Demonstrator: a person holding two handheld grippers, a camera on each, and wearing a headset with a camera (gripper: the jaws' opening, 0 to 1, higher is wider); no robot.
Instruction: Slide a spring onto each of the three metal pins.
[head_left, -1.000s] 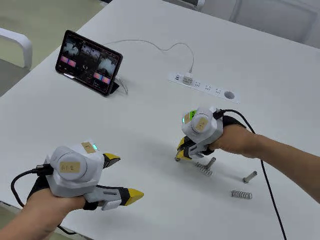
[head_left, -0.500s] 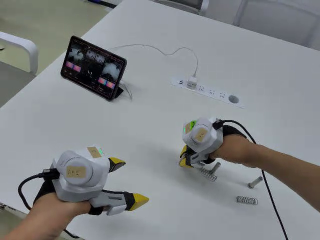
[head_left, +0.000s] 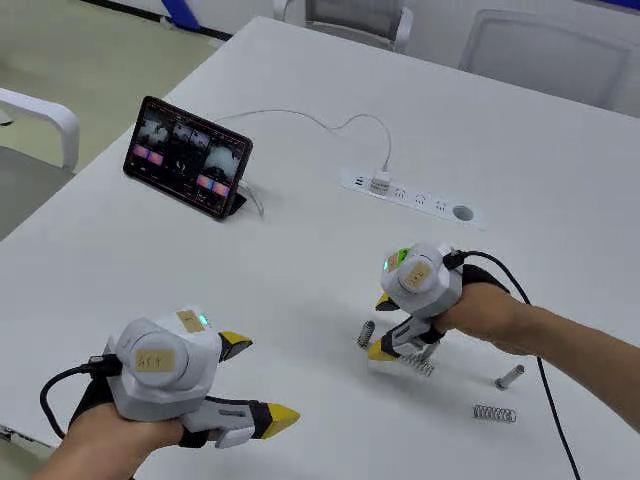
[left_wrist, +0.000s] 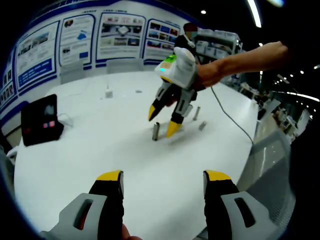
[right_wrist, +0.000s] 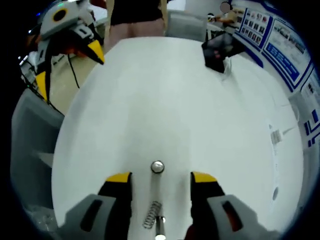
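The right hand-held gripper tilts down toward the white bench with its yellow-tipped jaws spread and nothing between the pads. One metal pin stands on end on the bench just beside the jaw tips. In the right gripper view this upright pin sits in the gap between the two tips, with bench showing on either side of it. A spring lies on its side under the body of the right hand-held gripper, and a second pin lies just beside it, partly hidden by the tool. Off toward the person's right, a third pin lies flat on the bench, with a second spring near it but apart from it. Both loose springs lie bare on the bench, threaded over no pin. Whether a coil sits on the upright pin is too small to tell. The left hand-held gripper hovers low over the near left part of the bench, well apart from the pins. Its jaws are spread wide and grip nothing, and in the left gripper view they frame the right hand-held gripper and the standing pin. A dark tablet is propped at the far left of the bench. A white power strip lies further back, and a thin cable runs between the two.
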